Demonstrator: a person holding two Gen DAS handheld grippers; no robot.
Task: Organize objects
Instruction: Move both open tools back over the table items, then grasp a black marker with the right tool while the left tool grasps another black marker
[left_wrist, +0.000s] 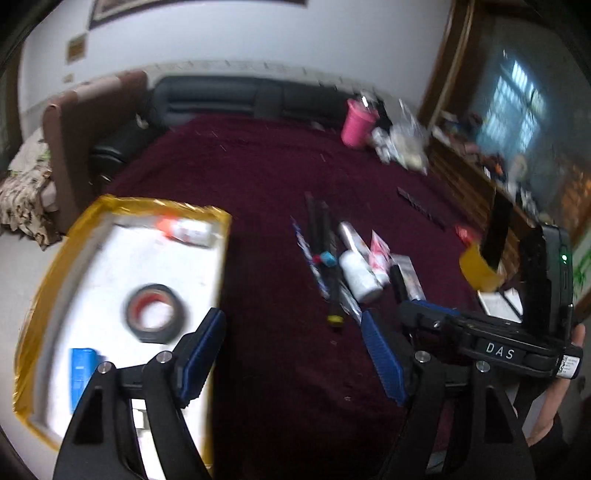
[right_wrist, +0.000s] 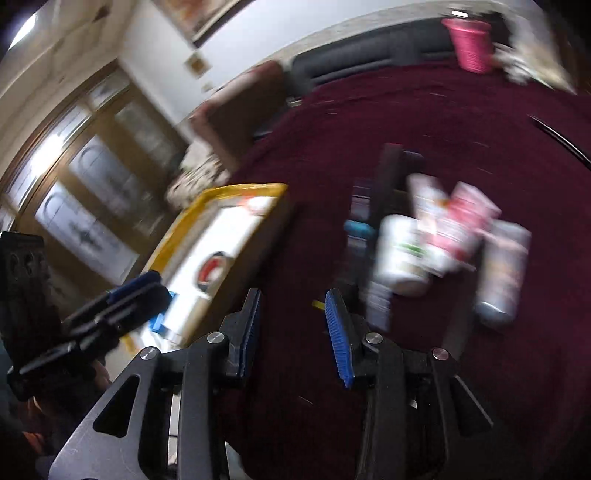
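Observation:
A yellow-rimmed tray (left_wrist: 218, 229) with a white floor lies on the dark red cloth at the left. It holds a black tape roll (left_wrist: 155, 314), a blue item (left_wrist: 83, 373) and an orange-capped tube (left_wrist: 188, 230). My left gripper (left_wrist: 291, 354) is open and holds nothing, over the tray's right edge and the cloth. To its right lie several pens (left_wrist: 321, 240), a white bottle (left_wrist: 360, 275) and sachets (left_wrist: 378, 251); a yellow tape roll (left_wrist: 478, 269) is further right. My right gripper (right_wrist: 294, 332) is open and holds nothing, short of the blurred white bottle (right_wrist: 402, 254) and silver can (right_wrist: 502, 273).
A pink cup (left_wrist: 356, 127) and crumpled packets (left_wrist: 402, 140) stand at the cloth's far right. A dark sofa (left_wrist: 229, 96) and a brown chair (left_wrist: 92, 122) line the back. A wooden cabinet (left_wrist: 472, 173) runs along the right. A hand (left_wrist: 554, 406) grips the other unit.

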